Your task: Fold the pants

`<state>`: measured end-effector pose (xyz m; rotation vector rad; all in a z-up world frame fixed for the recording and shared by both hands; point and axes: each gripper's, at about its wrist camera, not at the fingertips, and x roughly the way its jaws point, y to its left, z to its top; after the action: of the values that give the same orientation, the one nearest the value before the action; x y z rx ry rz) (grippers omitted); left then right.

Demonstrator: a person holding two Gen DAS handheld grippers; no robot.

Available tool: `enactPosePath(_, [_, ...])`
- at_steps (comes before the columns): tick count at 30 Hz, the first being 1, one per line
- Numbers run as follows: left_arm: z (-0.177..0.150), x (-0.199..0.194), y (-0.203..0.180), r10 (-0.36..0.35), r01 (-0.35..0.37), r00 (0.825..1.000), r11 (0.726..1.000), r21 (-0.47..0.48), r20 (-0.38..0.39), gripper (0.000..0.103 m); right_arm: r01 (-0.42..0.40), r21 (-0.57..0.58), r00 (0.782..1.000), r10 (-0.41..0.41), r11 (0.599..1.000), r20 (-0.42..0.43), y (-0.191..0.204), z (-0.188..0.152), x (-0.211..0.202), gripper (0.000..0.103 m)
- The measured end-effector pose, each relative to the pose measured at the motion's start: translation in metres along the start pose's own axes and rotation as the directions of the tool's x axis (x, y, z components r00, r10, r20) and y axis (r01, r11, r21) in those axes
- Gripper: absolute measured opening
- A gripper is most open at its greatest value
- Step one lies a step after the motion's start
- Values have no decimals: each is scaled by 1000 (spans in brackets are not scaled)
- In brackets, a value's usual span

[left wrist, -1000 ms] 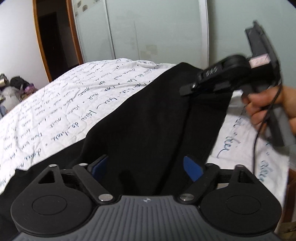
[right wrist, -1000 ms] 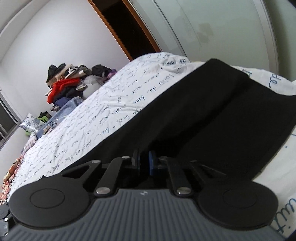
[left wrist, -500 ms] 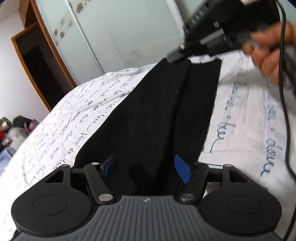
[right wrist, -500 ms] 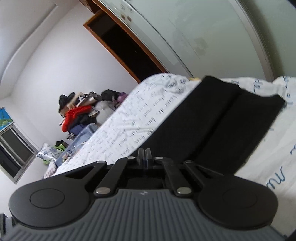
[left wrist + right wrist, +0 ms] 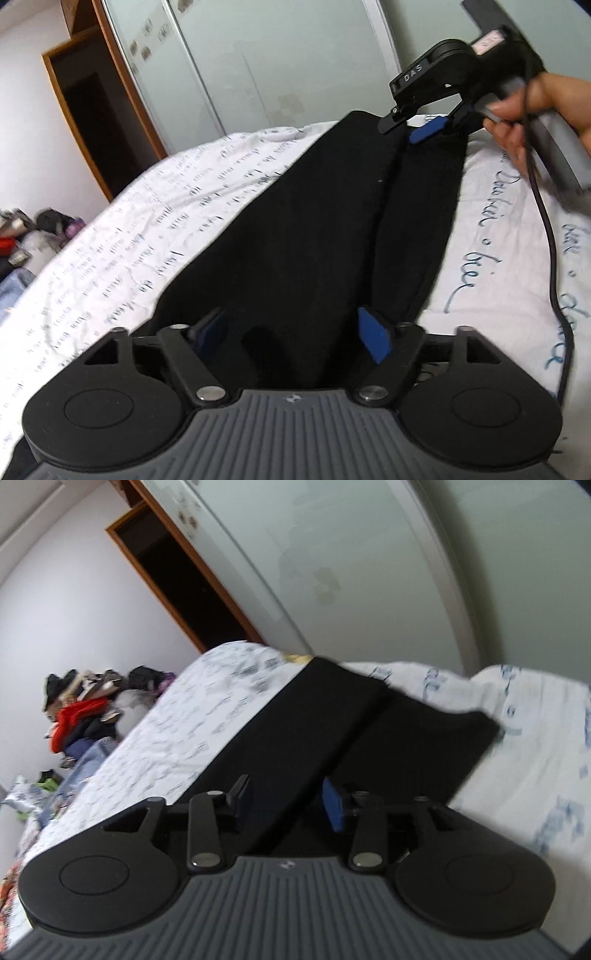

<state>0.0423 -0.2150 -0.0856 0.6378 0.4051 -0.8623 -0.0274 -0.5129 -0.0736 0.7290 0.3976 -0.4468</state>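
Black pants (image 5: 317, 229) lie flat and lengthwise on the bed, both legs side by side with a seam line between them. They also show in the right wrist view (image 5: 332, 734). My left gripper (image 5: 295, 332) is open just above the near end of the pants, holding nothing. My right gripper (image 5: 286, 805) is open above the pants with nothing between its blue pads. In the left wrist view the right gripper (image 5: 417, 129) hovers open over the far end of the pants, held by a hand.
The bed has a white sheet with blue script (image 5: 147, 236). A clothes pile (image 5: 81, 716) sits on the left beyond the bed. A frosted sliding wardrobe door (image 5: 277, 62) and a wooden door frame (image 5: 107, 118) stand behind. A black cable (image 5: 550, 236) hangs from the right gripper.
The right gripper has opened from shut and let go of the far end of the pants, which now lies flat. The left gripper stayed open over the near end.
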Motion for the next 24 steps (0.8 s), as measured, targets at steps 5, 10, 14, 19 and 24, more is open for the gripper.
enactPosePath(5, [1,-2,2,-15,15,1000,999,-38,-3,84,6,63,1000,-5,998,-14,-14,18,30,39])
enactPosePath(10, [-1,1,23,-150,143,988,973,-182,-26,63,-14,8,999,14,1000,45,-3,28,22,8])
enactPosePath(14, [-1,-7,19,-180,175,983,975,-134,-30,61,2,-69,994,5,998,107,9,30,-6,7])
enactPosePath(19, [-1,-17,18,-225,220,974,968,-120,-31,61,40,-25,992,-37,999,120,-13,19,-42,7])
enactPosePath(24, [-2,-24,18,-309,301,950,943,-139,-39,61,75,46,995,-78,996,63,-40,4,-43,7])
